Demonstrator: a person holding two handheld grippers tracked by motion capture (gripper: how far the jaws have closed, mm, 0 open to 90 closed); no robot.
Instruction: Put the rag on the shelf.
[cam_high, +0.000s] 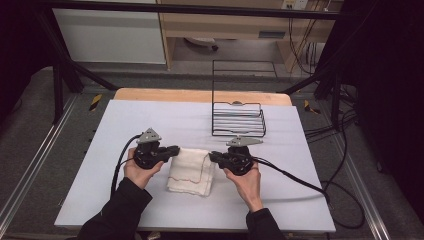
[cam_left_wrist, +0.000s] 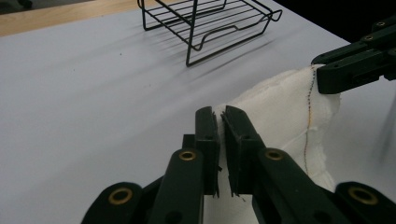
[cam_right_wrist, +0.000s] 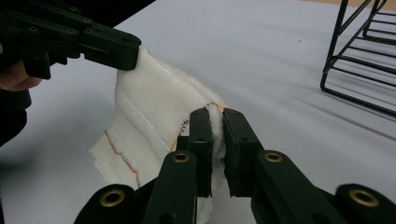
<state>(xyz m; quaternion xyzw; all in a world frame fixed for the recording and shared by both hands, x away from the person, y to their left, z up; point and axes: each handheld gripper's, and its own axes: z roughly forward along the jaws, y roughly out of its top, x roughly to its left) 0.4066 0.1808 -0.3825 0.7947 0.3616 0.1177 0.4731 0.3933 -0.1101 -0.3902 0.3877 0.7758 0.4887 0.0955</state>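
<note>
2 grippers pinch a folded white cloth (cam_high: 190, 171) by its 2 upper corners, in front of the wire rack (cam_high: 238, 119).

The left gripper (cam_high: 175, 149) has its jaws nearly together, clamped on the cloth corner farther from the rack; in the left gripper view the fabric edge sits squeezed between the pads (cam_left_wrist: 219, 128). The right gripper (cam_high: 212, 156) is likewise closed tight on the corner nearer the rack, with a wad of fabric between its jaws in the right gripper view (cam_right_wrist: 215, 126). The cloth, stitched with a red thread line, hangs from both grips, its lower part resting on the white table (cam_high: 125, 120) nearer the person than the rack, slightly left of it.
</note>
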